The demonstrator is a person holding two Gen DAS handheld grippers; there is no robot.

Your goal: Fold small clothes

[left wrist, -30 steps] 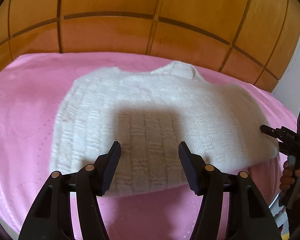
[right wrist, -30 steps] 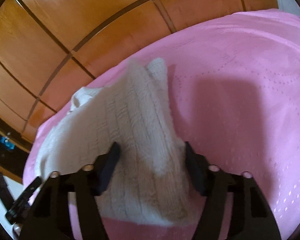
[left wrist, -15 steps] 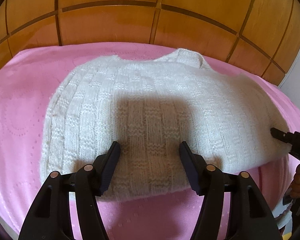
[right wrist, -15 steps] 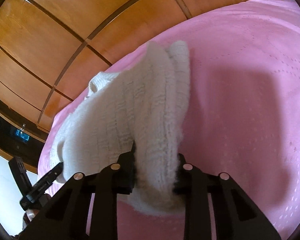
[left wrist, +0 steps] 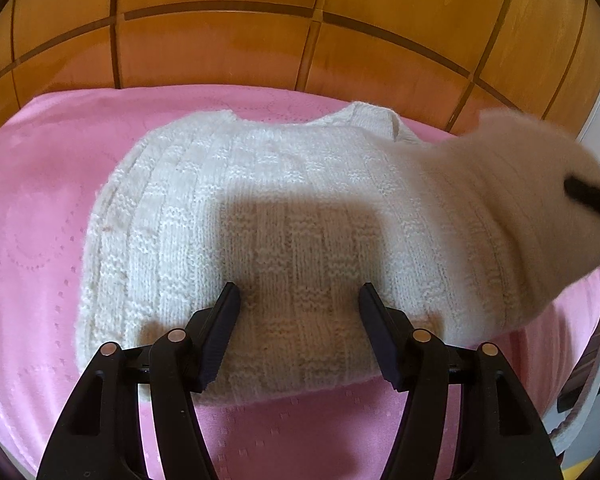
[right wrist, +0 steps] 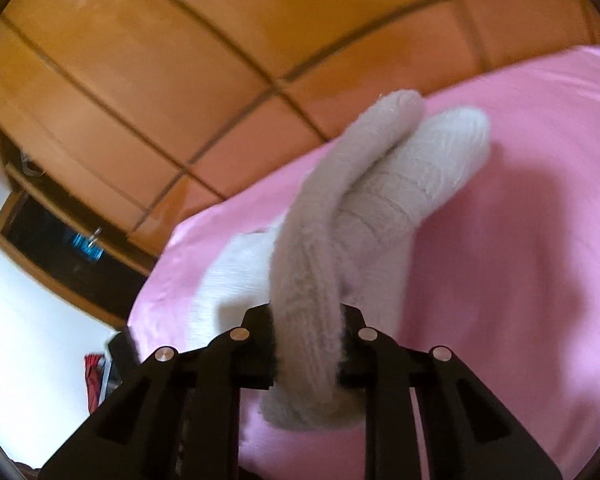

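A white knitted sweater (left wrist: 280, 220) lies on the pink bed sheet (left wrist: 40, 200), neckline towards the headboard. My left gripper (left wrist: 298, 312) hovers open just over the sweater's near hem, nothing between its fingers. My right gripper (right wrist: 308, 344) has its jaws closing on a bunched fold of the sweater (right wrist: 380, 200), pads pressing both sides. That fold rises off the sheet as a thick roll. In the left wrist view the lifted right side is blurred, and the right gripper (left wrist: 588, 194) shows as a dark tip in it.
A glossy wooden panelled headboard (left wrist: 300, 40) runs behind the bed. Pink sheet (right wrist: 520, 240) stretches to the right of the lifted fold. A dark shelf opening (right wrist: 60, 248) sits beyond the bed's left side. A white and grey object (left wrist: 592, 392) lies past the bed's right edge.
The right gripper went from open around the sweater's right side to gripping it, then lifted it up off the sheet. The left gripper stayed open and kept its place over the hem.
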